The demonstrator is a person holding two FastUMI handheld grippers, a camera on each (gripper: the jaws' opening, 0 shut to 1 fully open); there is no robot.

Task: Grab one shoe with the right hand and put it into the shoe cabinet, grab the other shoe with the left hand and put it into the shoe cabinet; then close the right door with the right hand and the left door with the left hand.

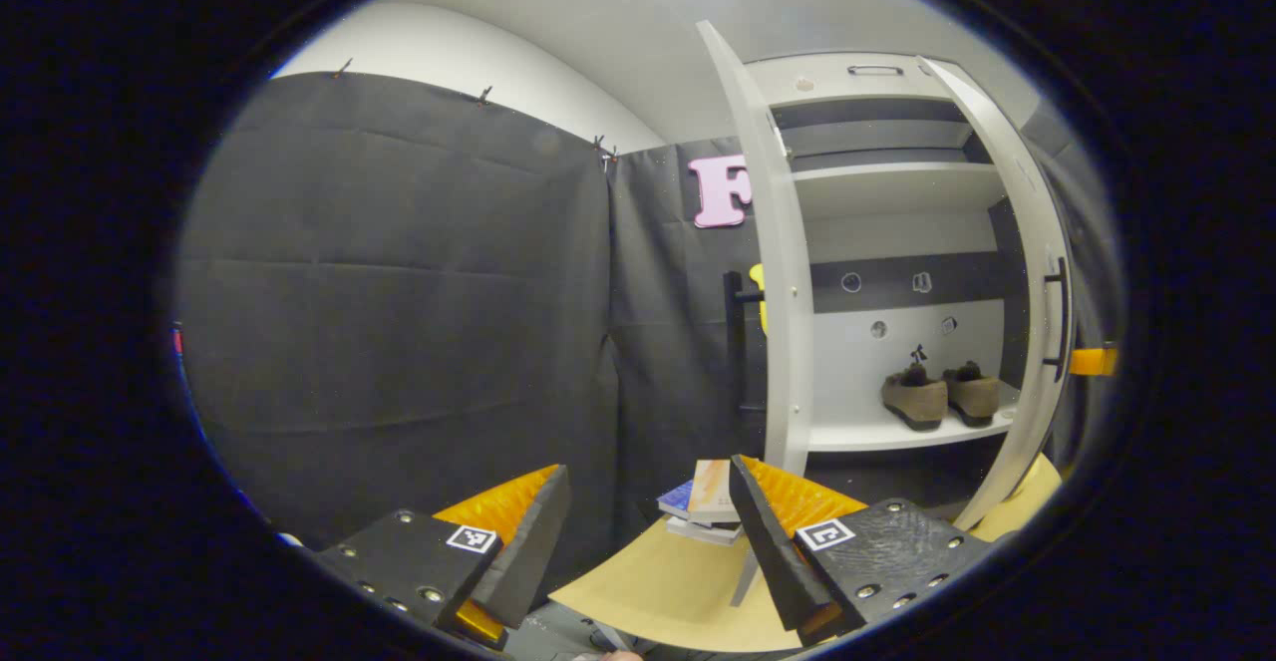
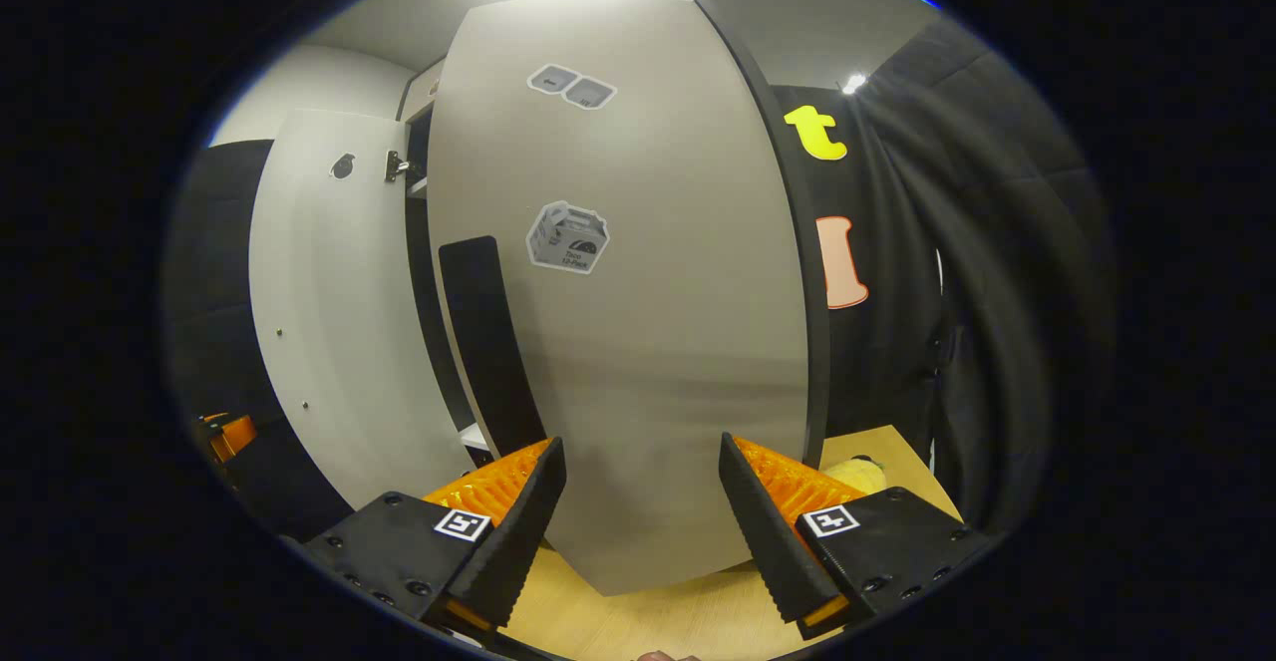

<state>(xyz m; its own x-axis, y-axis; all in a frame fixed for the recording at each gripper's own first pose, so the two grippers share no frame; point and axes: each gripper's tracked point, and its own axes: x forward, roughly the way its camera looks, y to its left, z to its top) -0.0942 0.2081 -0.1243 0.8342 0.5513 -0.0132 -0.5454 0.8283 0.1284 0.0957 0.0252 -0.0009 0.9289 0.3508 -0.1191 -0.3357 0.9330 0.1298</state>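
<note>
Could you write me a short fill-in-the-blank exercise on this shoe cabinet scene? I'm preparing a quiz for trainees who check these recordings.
1. The two brown suede shoes stand side by side on a white ____ inside the cabinet.
2. The tall grey left cabinet door is ____.
3. The left claw holds ____ between its fingers.
4. In the right gripper view, the right claw faces the grey right cabinet door, which bears ____ stickers.

Missing words: shelf; open; nothing; three

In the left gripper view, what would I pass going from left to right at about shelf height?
Black cloth wall → open left door → pair of brown shoes on the shelf → right door with its black handle.
</note>
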